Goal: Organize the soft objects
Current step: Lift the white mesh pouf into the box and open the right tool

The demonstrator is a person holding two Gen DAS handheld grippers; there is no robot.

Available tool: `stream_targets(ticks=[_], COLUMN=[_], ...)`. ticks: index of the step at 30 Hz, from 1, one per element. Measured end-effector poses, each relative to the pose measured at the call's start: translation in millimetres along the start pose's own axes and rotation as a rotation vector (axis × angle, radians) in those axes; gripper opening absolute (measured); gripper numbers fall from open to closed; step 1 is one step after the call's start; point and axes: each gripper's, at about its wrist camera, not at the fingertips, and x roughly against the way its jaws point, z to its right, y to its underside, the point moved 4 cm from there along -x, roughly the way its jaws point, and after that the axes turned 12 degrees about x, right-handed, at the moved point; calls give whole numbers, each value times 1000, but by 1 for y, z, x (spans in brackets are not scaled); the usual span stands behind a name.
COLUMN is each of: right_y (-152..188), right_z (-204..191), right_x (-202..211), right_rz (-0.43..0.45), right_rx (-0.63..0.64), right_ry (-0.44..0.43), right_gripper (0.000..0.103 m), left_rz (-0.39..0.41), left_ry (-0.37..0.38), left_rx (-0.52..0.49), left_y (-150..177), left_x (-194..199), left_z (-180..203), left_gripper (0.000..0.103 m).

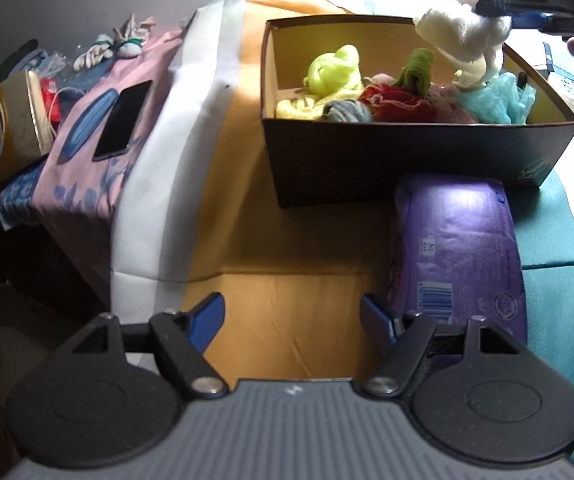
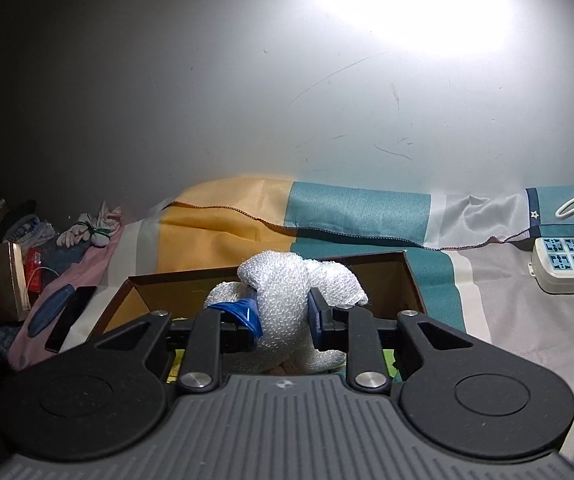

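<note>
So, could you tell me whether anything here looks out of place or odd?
Nothing looks spilled or damaged. The one thing not settled is the white fuzzy sock, pinched in the right tool and hanging above the box of soft items. A purple packet lies outside, against the box's front wall.

The surface is covered with a striped cloth of yellow, teal and white bands (image 1: 247,216). On it stands a dark cardboard box, open at the top (image 1: 407,160), and a purple plastic package (image 1: 459,248) lies touching its near wall. To the left lies a pink cloth with blue print (image 1: 87,152), with a black phone (image 1: 123,120) on it. A white power strip (image 2: 571,264) lies well apart at the right.
</note>
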Motion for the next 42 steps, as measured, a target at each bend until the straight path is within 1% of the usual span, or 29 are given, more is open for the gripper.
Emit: stream_targets(ticks=[4,6,7,9,13,17,21,23,27,29,32,39,42], right_y=[7,10,12,12,5,-4,-7,-4,8,14,22,42,48], right_z=[-7,-9,-9,-4,3,7,8,4,-3,-3,0,0,-4], right_x=[-18,-26,-28,-28,-13,10,37,52,79,88,99,132,141], right_rz=[-28,-57,-69,-73,-52,-1,1,10,7,2,-27,-19,-15], right_rx=[48,64,70,44,-24,-51,-103,-99,-52,-67,-94,-166,-162], right_ry=[14,-1,-3,-9,-42,-35,-71,-78,-30,-18,30,96,113], right_gripper=[7,13,13,14,15,15,15,15,15,15,16,16,16], left_rz=[1,0,0,2,7,22,39,51,78,87,95,119,130], left_ry=[-7,-8,-8,-6,8,26,36,46,62,69,81,91,91], left_rx=[16,18,17,14,4,-17,-28,-33,-46,-51,-61,-87,-94], left_y=[0,0,0,-1,-4,-10,-20,-24,-32,-36,-38,-39,-39], left_x=[1,1,1,1,2,6,9,12,17,19,21,26,27], left_z=[-5,-5,-5,-4,2,10,18,21,27,30,34,45,48], left_gripper=[75,75,75,75,75,75,75,75,75,75,75,75,75])
